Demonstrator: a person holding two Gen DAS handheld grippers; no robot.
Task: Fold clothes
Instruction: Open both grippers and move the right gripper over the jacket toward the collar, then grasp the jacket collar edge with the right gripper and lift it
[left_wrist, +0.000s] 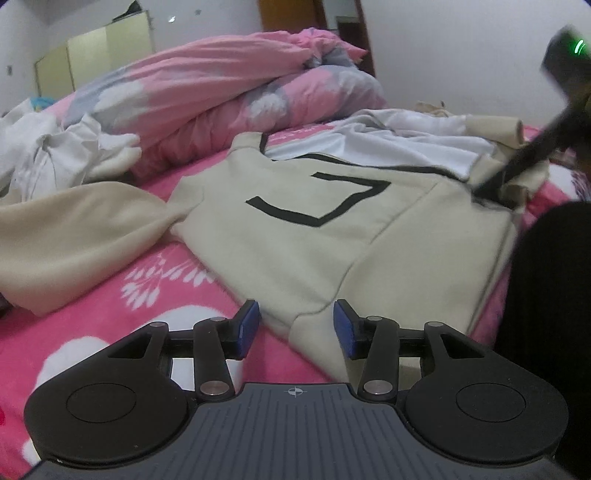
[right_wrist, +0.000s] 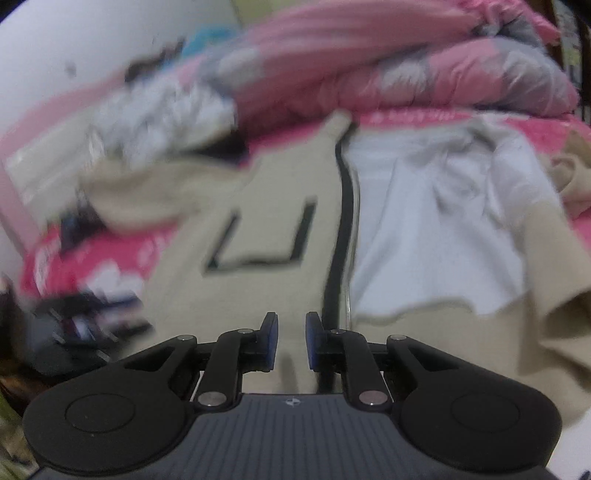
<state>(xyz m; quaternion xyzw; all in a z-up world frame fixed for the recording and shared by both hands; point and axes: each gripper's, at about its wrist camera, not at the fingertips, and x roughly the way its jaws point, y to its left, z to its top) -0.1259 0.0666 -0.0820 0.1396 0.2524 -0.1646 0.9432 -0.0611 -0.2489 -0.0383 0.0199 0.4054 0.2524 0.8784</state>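
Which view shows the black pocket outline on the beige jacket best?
The left wrist view: the black pocket outline on the beige jacket is sharp and whole there. The right wrist view shows it too, but smeared by motion blur.

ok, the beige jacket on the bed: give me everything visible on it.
The beige jacket looks like soft fleece, trimmed with a black zipper strip and a black angular outline on the chest. It lies on the pink floral sheet, one front panel thrown open to show the white lining, one sleeve spread sideways. The left gripper hovers open at its hem corner; the right gripper sits narrow over it, grip unclear.
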